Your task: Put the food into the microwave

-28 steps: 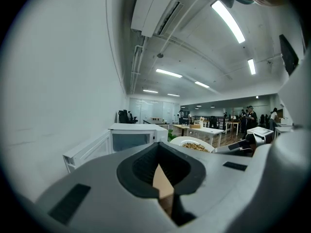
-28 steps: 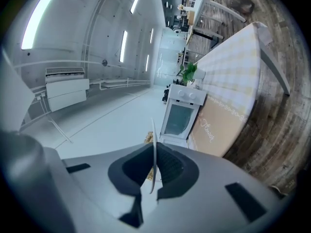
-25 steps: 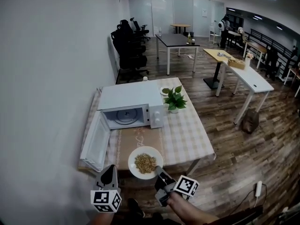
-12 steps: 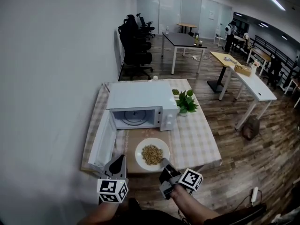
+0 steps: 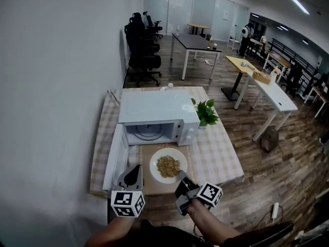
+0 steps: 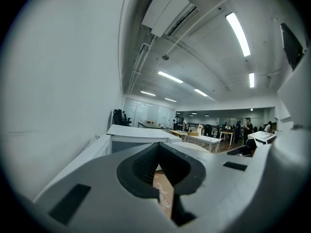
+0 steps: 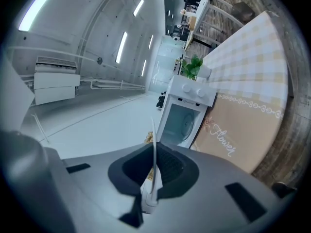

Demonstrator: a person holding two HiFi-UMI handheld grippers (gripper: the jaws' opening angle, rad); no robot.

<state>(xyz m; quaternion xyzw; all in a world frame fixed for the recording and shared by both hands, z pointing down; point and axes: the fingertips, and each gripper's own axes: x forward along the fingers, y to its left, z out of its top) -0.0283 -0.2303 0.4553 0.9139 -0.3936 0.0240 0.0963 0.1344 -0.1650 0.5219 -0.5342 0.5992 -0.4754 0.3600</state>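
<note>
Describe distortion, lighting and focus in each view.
Head view: fisheye bows the wall; even light, microwave sharp. Left gripper view: black circular vignette, bright ceiling strips, the left tongs soft near the lens. Right gripper view: scene rolled sideways, plate seen edge-on.

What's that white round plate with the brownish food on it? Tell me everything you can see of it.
The white round plate is shallow and plain-rimmed, and looks like smooth ceramic or plastic. A heap of pale brown, grainy food fills its middle. It is held roughly level over the tan mat, just in front of the open white microwave. The right gripper is shut on its near rim; nothing else visibly touches it.
</note>
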